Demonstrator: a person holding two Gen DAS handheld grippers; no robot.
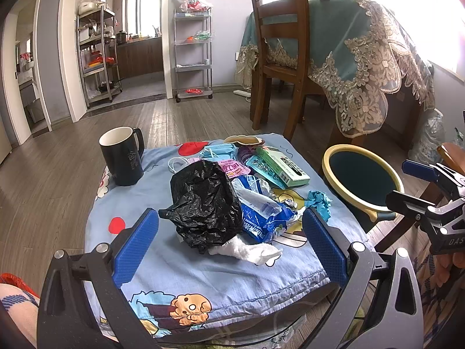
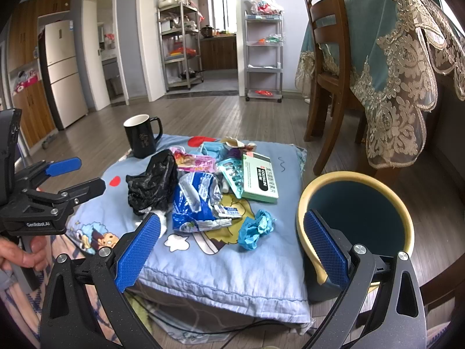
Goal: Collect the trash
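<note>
Trash: crinkled black plastic bag [image 1: 205,203], crumpled foil wrapper [image 2: 197,200]; both jaws wide.

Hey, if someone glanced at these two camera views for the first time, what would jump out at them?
Most striking is the heap of litter in the middle of the cartoon-print cushion: a crumpled black plastic bag, a torn blue wrapper and a green box. A black mug stands at the cushion's far left corner, and a yellow-rimmed bin waits beside its right edge.
</note>
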